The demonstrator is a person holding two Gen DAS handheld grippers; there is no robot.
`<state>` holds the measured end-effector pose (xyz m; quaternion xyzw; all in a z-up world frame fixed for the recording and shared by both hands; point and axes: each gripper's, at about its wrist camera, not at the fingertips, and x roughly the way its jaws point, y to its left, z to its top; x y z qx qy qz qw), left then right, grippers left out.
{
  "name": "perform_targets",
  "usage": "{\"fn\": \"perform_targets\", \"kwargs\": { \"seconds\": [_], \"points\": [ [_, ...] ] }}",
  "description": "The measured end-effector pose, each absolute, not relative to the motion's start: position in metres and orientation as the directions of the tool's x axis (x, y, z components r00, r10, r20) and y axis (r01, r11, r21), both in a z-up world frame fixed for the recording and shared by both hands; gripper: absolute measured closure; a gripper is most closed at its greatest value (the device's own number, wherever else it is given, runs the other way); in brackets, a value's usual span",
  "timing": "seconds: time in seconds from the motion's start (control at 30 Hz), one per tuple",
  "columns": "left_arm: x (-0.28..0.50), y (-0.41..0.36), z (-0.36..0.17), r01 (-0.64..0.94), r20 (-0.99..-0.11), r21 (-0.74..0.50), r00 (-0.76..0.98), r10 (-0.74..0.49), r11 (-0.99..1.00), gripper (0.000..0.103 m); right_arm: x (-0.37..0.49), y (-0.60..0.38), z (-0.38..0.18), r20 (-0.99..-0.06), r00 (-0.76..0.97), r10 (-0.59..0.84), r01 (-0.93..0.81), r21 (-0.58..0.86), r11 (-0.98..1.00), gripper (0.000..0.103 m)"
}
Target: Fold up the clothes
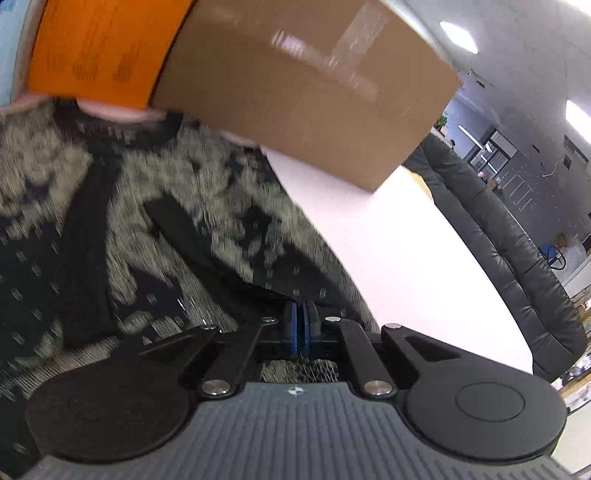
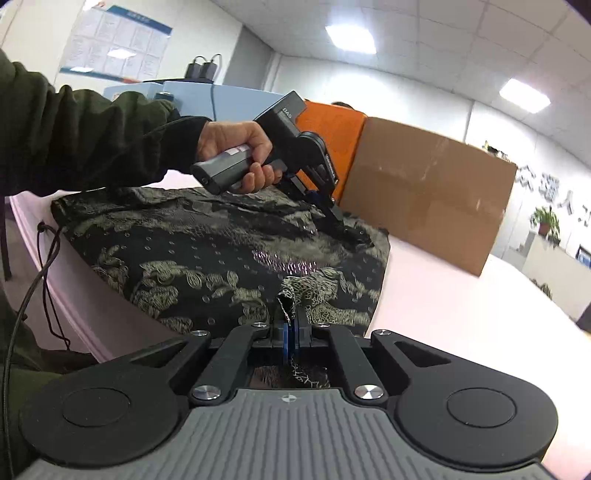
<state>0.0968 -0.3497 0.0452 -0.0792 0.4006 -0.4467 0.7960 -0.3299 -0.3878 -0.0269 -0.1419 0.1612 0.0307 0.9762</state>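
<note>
Pink table (image 2: 424, 314): both grippers' fingers closed, pinching patterned garment (image 2: 221, 251); left (image 1: 301, 321), right (image 2: 290, 325).

Office. Drop ceiling with recessed light panels (image 2: 351, 35), white walls, wall notice poster (image 2: 116, 46), large characters on far wall (image 2: 546, 188), potted plant (image 2: 546, 218) on low cabinet, black leather sofa (image 1: 517, 258), cardboard box (image 2: 428, 195) on pale pink table (image 2: 461, 314).

The cardboard box (image 1: 303, 92) and orange box (image 1: 96, 48) are motion-blurred and cut off by the left wrist view's top edge. The patterned garment (image 1: 129, 229) hides the table's (image 1: 406, 258) near edge. The wall poster's (image 2: 114, 44) text is unreadably small.
</note>
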Motion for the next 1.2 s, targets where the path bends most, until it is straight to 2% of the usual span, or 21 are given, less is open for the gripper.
{"fn": "perform_targets", "kwargs": {
  "seconds": [0.2,0.4,0.47,0.5,0.57,0.6,0.63,0.67,0.77,0.83,0.9,1.03,1.2],
  "points": [
    [0.112,-0.324,0.052,0.628,-0.587,-0.419,0.363,-0.724,0.655,0.100,-0.325,-0.378,-0.028,-0.371,0.926,0.064,-0.180,-0.287,0.941,0.100],
    [0.131,-0.304,0.037,0.589,-0.640,-0.418,0.350,-0.684,0.692,0.099,-0.324,-0.375,-0.028,-0.404,0.912,0.064,-0.193,-0.288,0.938,0.099],
    [0.133,-0.298,0.036,0.578,-0.639,-0.434,0.344,-0.688,0.692,0.093,-0.324,-0.373,-0.027,-0.415,0.908,0.063,-0.198,-0.291,0.936,0.099],
    [0.132,-0.295,0.037,0.579,-0.635,-0.437,0.343,-0.692,0.688,0.087,-0.326,-0.372,-0.026,-0.421,0.904,0.069,-0.206,-0.289,0.935,0.098],
    [0.128,-0.292,0.040,0.588,-0.629,-0.427,0.353,-0.693,0.687,0.072,-0.328,-0.370,-0.027,-0.438,0.895,0.084,-0.225,-0.282,0.933,0.086],
    [0.124,-0.290,0.043,0.594,-0.624,-0.421,0.359,-0.694,0.685,0.061,-0.329,-0.369,-0.027,-0.447,0.890,0.094,-0.237,-0.277,0.931,0.082],
    [0.120,-0.288,0.046,0.602,-0.618,-0.414,0.365,-0.697,0.683,0.053,-0.331,-0.368,-0.027,-0.459,0.882,0.109,-0.253,-0.267,0.930,0.073],
    [0.114,-0.285,0.049,0.610,-0.612,-0.406,0.371,-0.698,0.680,0.051,-0.332,-0.367,-0.028,-0.471,0.874,0.123,-0.270,-0.259,0.928,0.067],
    [0.094,-0.273,0.058,0.651,-0.598,-0.369,0.380,-0.706,0.663,0.046,-0.338,-0.366,-0.027,-0.494,0.854,0.164,-0.306,-0.223,0.925,0.066],
    [0.078,-0.262,0.063,0.691,-0.587,-0.330,0.384,-0.713,0.644,0.031,-0.347,-0.371,-0.022,-0.460,0.869,0.183,-0.296,-0.187,0.937,0.065],
    [0.058,-0.242,0.067,0.733,-0.561,-0.267,0.410,-0.719,0.626,0.021,-0.357,-0.378,-0.016,-0.410,0.891,0.193,-0.275,-0.151,0.950,0.061],
    [0.015,-0.185,0.068,0.783,-0.505,-0.158,0.459,-0.731,0.601,0.021,-0.375,-0.396,-0.013,-0.282,0.947,0.151,-0.196,-0.140,0.970,0.038],
    [-0.044,-0.099,0.066,0.833,-0.431,-0.048,0.480,-0.764,0.551,0.020,-0.381,-0.413,-0.031,-0.232,0.973,-0.003,-0.073,-0.319,0.945,0.038]
  ]
}}
